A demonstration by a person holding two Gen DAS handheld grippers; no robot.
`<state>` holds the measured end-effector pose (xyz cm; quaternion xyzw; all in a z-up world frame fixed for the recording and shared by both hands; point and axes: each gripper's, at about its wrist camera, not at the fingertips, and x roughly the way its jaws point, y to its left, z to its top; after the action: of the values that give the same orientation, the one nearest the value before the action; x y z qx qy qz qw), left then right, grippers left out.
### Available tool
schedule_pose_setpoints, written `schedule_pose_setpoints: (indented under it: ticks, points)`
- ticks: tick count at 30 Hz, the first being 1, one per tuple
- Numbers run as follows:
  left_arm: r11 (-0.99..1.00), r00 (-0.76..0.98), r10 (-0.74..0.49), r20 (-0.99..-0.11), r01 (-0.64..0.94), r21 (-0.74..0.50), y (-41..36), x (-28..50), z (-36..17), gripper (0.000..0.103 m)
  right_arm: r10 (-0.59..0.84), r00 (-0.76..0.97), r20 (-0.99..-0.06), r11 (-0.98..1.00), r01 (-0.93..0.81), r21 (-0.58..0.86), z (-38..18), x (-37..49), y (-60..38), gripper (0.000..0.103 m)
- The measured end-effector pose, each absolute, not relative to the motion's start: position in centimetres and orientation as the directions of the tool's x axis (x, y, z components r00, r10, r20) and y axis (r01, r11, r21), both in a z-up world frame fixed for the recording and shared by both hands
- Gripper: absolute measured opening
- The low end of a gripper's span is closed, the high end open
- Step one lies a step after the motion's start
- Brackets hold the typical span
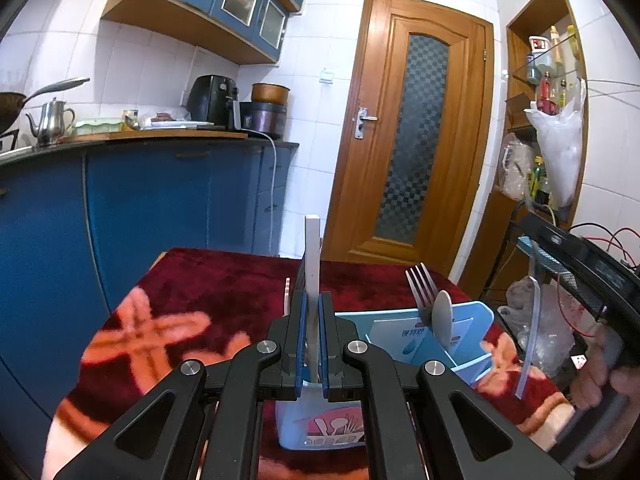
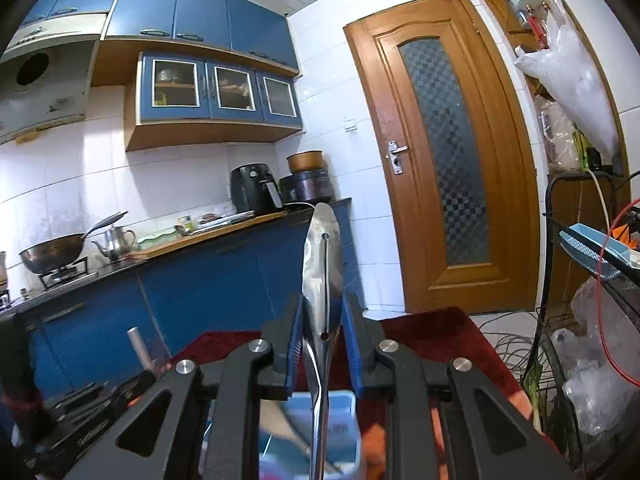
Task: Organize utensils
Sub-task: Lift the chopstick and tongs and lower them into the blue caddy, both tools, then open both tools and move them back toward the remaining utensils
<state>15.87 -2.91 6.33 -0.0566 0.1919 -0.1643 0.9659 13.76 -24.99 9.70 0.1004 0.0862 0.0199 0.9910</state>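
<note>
In the left wrist view my left gripper (image 1: 313,312) is shut on a flat white utensil handle (image 1: 312,256) that stands upright, its lower end over a light blue utensil holder (image 1: 320,420). A light blue divided caddy (image 1: 452,340) beside it holds a metal fork (image 1: 420,286) and a grey spoon (image 1: 442,320). In the right wrist view my right gripper (image 2: 322,320) is shut on a shiny slotted metal utensil (image 2: 322,264), pointing up, its stem reaching down into the blue holder (image 2: 312,432).
The holders stand on a table with a dark red patterned cloth (image 1: 192,304). Blue kitchen cabinets (image 1: 140,208) lie left, a wooden door (image 1: 412,136) behind, a black wire rack with bags and cables (image 1: 568,300) at right.
</note>
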Motion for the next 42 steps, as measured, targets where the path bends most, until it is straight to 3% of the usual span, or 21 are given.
schedule_pose_setpoints:
  ticks: [9, 18, 21, 23, 31, 42]
  points:
    - [0.937, 0.87, -0.348, -0.35, 0.307, -0.169, -3.1, 15.8, 6.1, 0.005, -0.031, 0.991, -0.131, 0.99, 0.049, 0.13, 9.4, 16.8, -24.0, 0.023]
    - [0.932, 0.868, -0.357, -0.345, 0.307, -0.191, -2.9, 15.9, 6.0, 0.005, 0.013, 0.979, -0.204, 0.995, 0.008, 0.103, 7.2, 15.9, -23.2, 0.024]
    - [0.933, 0.865, -0.355, -0.354, 0.303, -0.196, -2.9, 15.9, 5.8, 0.007, 0.02, 0.971, -0.24, 0.996, 0.001, 0.09, 6.9, 15.5, -23.0, 0.034]
    - [0.931, 0.859, -0.358, -0.366, 0.301, -0.206, -2.9, 16.1, 5.7, 0.014, 0.048, 0.964, -0.261, 0.994, -0.02, 0.109, 6.7, 15.0, -23.1, 0.049]
    - [0.916, 0.838, -0.399, -0.371, 0.351, -0.193, -3.9, 15.2, 5.8, 0.047, 0.095, 0.948, -0.303, 0.987, -0.051, 0.15, 6.9, 12.6, -23.3, 0.054]
    - [0.923, 0.844, -0.382, -0.376, 0.371, -0.103, -4.5, 11.2, 8.0, 0.056, 0.135, 0.928, -0.346, 0.98, -0.074, 0.184, 7.5, 7.8, -23.2, 0.058]
